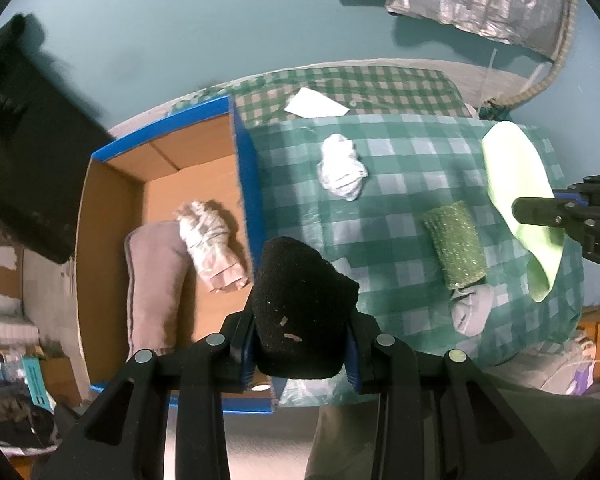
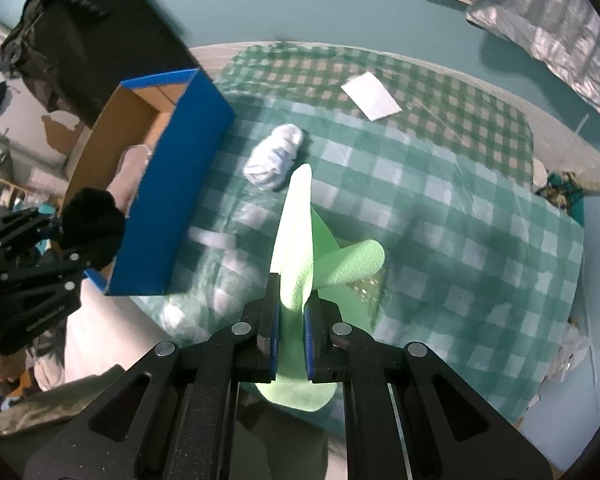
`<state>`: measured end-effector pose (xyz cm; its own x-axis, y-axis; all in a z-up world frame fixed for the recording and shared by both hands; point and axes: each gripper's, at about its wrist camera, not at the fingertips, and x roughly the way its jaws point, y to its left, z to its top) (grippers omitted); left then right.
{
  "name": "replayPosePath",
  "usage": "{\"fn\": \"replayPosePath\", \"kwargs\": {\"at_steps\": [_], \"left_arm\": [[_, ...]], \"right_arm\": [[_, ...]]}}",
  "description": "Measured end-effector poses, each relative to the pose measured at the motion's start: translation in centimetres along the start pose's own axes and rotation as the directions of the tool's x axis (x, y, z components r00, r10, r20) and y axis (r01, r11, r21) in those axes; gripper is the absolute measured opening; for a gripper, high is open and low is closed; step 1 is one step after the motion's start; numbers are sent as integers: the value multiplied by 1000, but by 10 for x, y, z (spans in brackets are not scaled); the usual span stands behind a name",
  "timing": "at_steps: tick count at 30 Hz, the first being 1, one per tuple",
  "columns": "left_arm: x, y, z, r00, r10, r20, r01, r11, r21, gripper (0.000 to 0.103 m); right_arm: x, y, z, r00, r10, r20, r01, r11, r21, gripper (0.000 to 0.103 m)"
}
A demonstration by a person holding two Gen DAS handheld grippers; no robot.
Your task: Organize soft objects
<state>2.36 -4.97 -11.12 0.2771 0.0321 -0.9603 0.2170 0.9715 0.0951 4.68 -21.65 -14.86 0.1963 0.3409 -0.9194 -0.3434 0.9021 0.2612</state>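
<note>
While left tool (image 1: 300,354) clamps fuzzy black wad (image 1: 300,308), right tool (image 2: 291,340) pinches thin green foam sheet (image 2: 300,240).

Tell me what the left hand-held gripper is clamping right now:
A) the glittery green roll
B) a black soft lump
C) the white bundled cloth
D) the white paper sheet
B: the left hand-held gripper has its jaws pressed on the black soft lump, while the white bundled cloth, glittery green roll and white paper sheet all lie on the checkered cloth.
</note>
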Motion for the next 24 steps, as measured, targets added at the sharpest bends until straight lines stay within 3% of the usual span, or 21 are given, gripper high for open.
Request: {"fn": "replayPosePath", "kwargs": {"at_steps": [24], "left_arm": [[-4,86,-16,997,76,-11,-76,979,-188,35]], "right_arm": [[20,100,60,997,77,-6,-77,975,-211,8]]}}
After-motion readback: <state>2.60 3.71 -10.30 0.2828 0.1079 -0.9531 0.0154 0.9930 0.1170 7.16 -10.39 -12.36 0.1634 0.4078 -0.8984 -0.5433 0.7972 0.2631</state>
